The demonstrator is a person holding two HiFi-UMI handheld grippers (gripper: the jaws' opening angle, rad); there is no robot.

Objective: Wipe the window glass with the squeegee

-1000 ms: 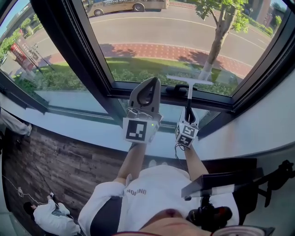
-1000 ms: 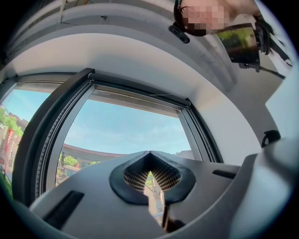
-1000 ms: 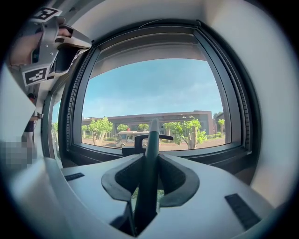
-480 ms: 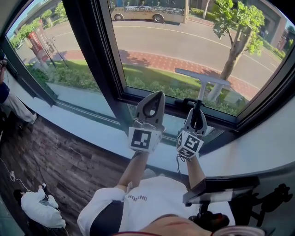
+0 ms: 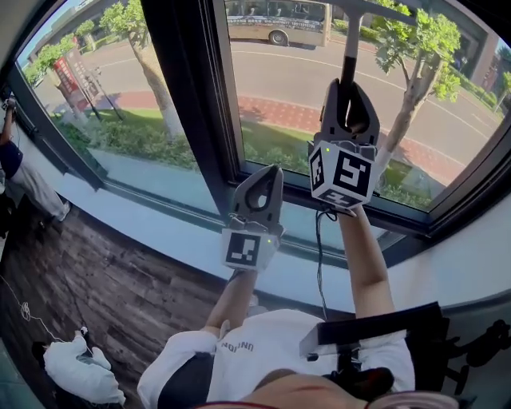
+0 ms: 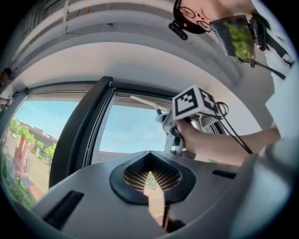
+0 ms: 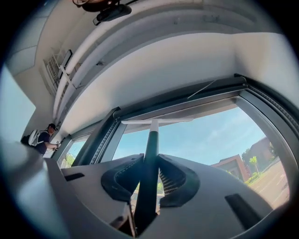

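Right gripper point(image 5: 349, 86) is held high in front of the window glass point(image 5: 279, 72), jaws clamped on the dark handle of the squeegee point(image 5: 350, 49). The handle runs straight up out from between the jaws. The pale blade sits crosswise above the gripper, just under the top frame point(image 7: 187, 100). Blade looks to be at the glass, but I can't confirm contact from either view. Left gripper point(image 5: 267, 176) is lower and to the left of the right one, over the white sill point(image 5: 160, 220). Its jaws are together with only a thin slit between them, nothing held. A dark mullion point(image 5: 188, 88) stands left of the left gripper and splits the glazing into two panes; the squeegee is on the right-hand pane. Below both grippers the sill drops to a dark wood-plank floor point(image 5: 96, 279), with a white bundle point(image 5: 80, 371) lying on it well left of the grippers, possibly cloth. Another person point(image 5: 12, 152) stands at the far left edge by the window. Through the glass beyond the grippers: grass strip, brick path, road with a bus point(image 5: 275, 20), a tree point(image 5: 415, 48). Room wall above the window is plain white.
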